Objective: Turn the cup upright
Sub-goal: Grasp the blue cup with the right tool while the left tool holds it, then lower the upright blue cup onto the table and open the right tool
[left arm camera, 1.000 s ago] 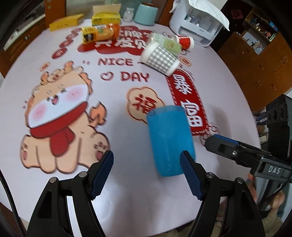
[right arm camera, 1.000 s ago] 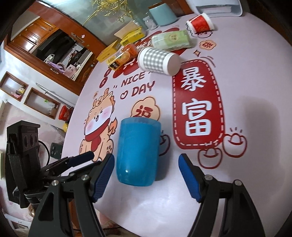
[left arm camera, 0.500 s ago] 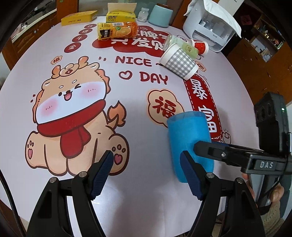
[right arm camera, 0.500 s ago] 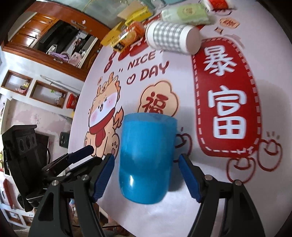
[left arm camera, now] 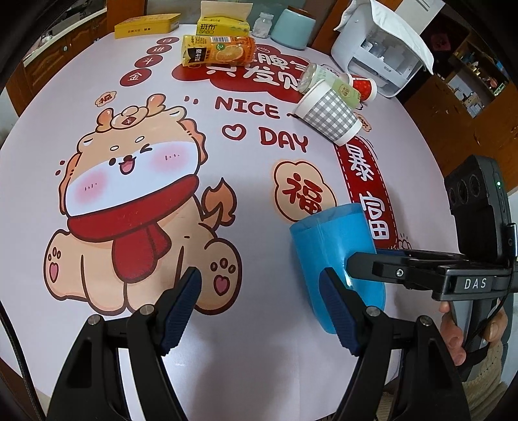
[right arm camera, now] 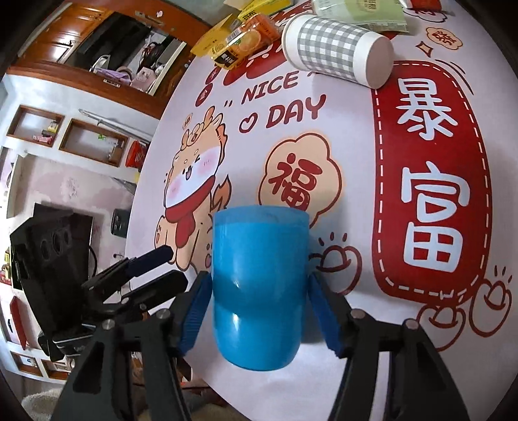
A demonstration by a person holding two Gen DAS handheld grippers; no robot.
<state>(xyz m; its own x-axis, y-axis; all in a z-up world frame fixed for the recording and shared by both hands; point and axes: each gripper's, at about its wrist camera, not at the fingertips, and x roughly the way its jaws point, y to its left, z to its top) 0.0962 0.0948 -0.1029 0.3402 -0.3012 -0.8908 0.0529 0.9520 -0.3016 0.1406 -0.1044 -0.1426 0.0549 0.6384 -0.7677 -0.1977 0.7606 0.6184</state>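
A blue plastic cup [right arm camera: 257, 285] lies on its side near the front edge of the round table, its closed base toward the right wrist camera and its mouth facing away. My right gripper [right arm camera: 257, 285] has both blue pads against the cup's sides and is shut on it. In the left wrist view the cup [left arm camera: 336, 256] lies at the right, with the right gripper's black fingers [left arm camera: 382, 265] across it. My left gripper [left arm camera: 260, 307] is open and empty, just left of the cup, above the printed dragon.
A grey checked paper cup [left arm camera: 327, 111] lies on its side farther back, with a green packet [right arm camera: 359, 14] and a red cup [left arm camera: 362, 85] behind it. An orange juice pack [left arm camera: 217, 50], yellow boxes and a white appliance [left arm camera: 385, 55] stand at the far edge.
My right gripper has moved in around the blue cup and closed on its sides. My left gripper has drifted left, away from the cup, and stays open.
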